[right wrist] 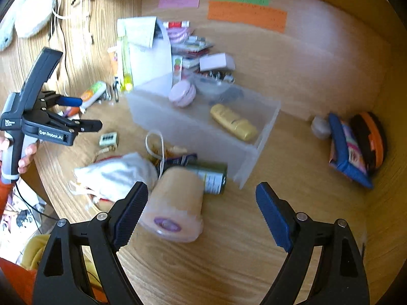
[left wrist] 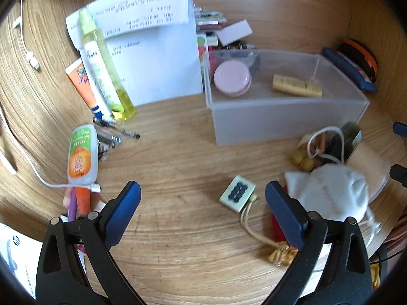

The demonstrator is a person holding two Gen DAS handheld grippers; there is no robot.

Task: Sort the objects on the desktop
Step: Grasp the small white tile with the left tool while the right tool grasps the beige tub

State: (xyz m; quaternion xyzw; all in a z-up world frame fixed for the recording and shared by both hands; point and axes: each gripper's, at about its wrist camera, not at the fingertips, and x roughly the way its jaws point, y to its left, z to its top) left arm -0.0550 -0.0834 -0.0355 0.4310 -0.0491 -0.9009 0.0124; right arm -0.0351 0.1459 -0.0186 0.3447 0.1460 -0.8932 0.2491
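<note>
A frosted clear box (left wrist: 285, 111) stands on the wooden desk and holds a pink round tin (left wrist: 232, 77) and a gold tube (left wrist: 296, 85); the box also shows in the right wrist view (right wrist: 193, 129). My left gripper (left wrist: 203, 197) is open and empty above the desk, near a small mahjong-tile charm (left wrist: 237, 193) on a cord. It also shows in the right wrist view (right wrist: 87, 113). My right gripper (right wrist: 202, 198) is open and empty, just above a tipped peach cup (right wrist: 175, 203) that lies against a dark green can (right wrist: 212, 178).
A white drawstring pouch (left wrist: 333, 190) lies right of the charm. A yellow spray bottle (left wrist: 104, 68), orange tube (left wrist: 81, 84), papers (left wrist: 152, 50) and a white-orange bottle (left wrist: 82, 152) lie at the left. A blue pouch (right wrist: 348, 150) and an orange-black case (right wrist: 371, 137) sit at the right wall.
</note>
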